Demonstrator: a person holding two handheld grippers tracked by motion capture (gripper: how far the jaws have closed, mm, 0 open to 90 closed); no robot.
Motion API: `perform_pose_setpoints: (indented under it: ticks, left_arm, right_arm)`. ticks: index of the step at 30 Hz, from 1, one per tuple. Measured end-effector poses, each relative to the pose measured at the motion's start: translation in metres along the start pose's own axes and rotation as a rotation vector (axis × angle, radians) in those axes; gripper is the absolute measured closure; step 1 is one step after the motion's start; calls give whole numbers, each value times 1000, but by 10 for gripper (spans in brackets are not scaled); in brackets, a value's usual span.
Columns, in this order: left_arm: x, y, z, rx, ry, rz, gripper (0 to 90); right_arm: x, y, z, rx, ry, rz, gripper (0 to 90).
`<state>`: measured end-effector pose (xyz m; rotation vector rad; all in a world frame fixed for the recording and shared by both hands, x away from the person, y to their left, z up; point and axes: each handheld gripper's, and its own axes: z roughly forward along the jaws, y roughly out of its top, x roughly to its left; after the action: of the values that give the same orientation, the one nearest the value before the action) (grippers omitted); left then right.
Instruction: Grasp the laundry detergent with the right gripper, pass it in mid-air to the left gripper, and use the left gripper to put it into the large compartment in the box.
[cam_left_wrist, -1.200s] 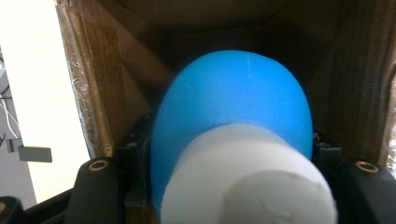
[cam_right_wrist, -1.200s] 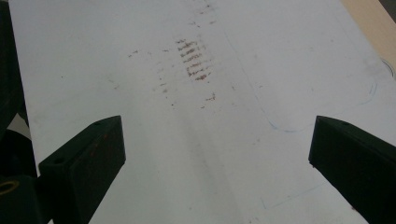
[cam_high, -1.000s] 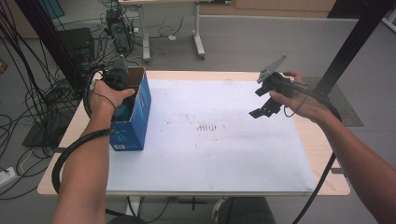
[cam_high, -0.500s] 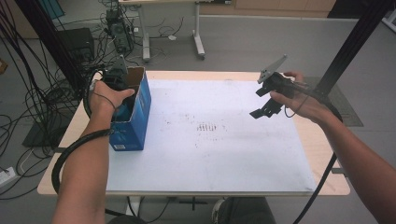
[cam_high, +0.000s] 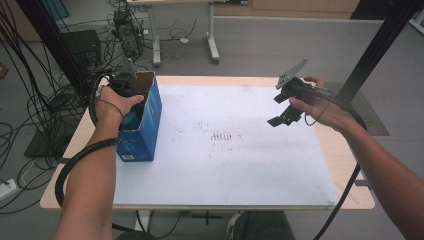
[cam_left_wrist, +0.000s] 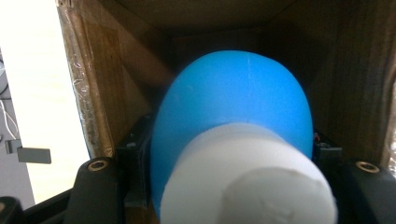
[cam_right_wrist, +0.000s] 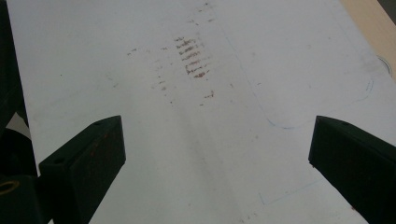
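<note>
A blue cardboard box (cam_high: 146, 134) with an open top stands at the table's left side. My left gripper (cam_high: 133, 111) reaches down into it, and the jaws are hidden there by the hand and the box wall. In the left gripper view the left gripper (cam_left_wrist: 233, 182) is shut on a rounded blue object (cam_left_wrist: 233, 98) with a white cylindrical end (cam_left_wrist: 252, 182), inside the box's brown walls (cam_left_wrist: 107, 93). My right gripper (cam_high: 283, 119) hangs open above the table's right side with nothing between its jaws. Below the right gripper (cam_right_wrist: 217, 128) lies bare white sheet.
A white sheet (cam_high: 235, 165) covers most of the wooden table (cam_high: 345, 165) and carries brownish smudges (cam_high: 220, 136) (cam_right_wrist: 191, 58) near its middle. Cables hang off the left edge (cam_high: 70, 165). Beyond the table are another desk's legs (cam_high: 212, 40) and floor clutter.
</note>
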<state>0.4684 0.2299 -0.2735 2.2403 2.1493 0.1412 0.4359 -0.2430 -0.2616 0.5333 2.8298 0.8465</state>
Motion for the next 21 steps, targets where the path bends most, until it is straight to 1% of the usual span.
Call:
perform_pose_setpoints:
  ticks: [21]
  left_arm:
    - [-1, -1, 0, -3, 4, 6, 361]
  right_arm:
    - [0, -2, -1, -1, -2, 1, 38]
